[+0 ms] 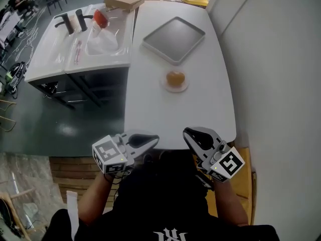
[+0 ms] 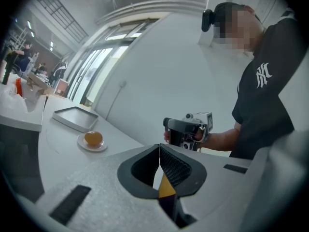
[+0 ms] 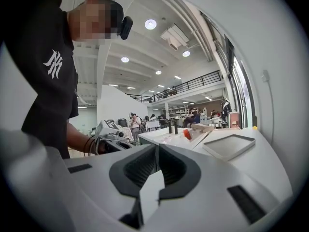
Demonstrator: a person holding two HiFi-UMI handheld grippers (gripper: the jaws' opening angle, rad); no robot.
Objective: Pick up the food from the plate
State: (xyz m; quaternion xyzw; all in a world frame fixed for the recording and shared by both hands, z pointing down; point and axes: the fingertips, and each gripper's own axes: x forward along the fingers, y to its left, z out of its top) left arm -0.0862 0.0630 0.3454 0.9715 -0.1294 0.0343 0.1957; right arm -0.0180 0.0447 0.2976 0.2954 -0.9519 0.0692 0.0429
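Observation:
A round orange-brown piece of food (image 1: 175, 77) sits on a small white plate (image 1: 175, 88) in the middle of the white table (image 1: 165, 117). In the left gripper view the food (image 2: 93, 138) and plate (image 2: 90, 147) lie far ahead to the left. Both grippers hover at the table's near edge, close to the person's body and well short of the plate. My left gripper (image 1: 152, 140) is shut with nothing in it, its jaws meeting (image 2: 159, 152). The right gripper (image 1: 187, 132) is likewise shut and empty (image 3: 157, 153). The right gripper view does not show the food.
A grey rectangular tray (image 1: 173, 39) lies beyond the plate, also visible as the tray (image 3: 229, 145). A second white table (image 1: 55, 49) to the left carries dark bottles (image 1: 80, 20), a red item and a plastic bag. Cardboard boxes (image 1: 123, 1) stand at the back. A wall runs along the right.

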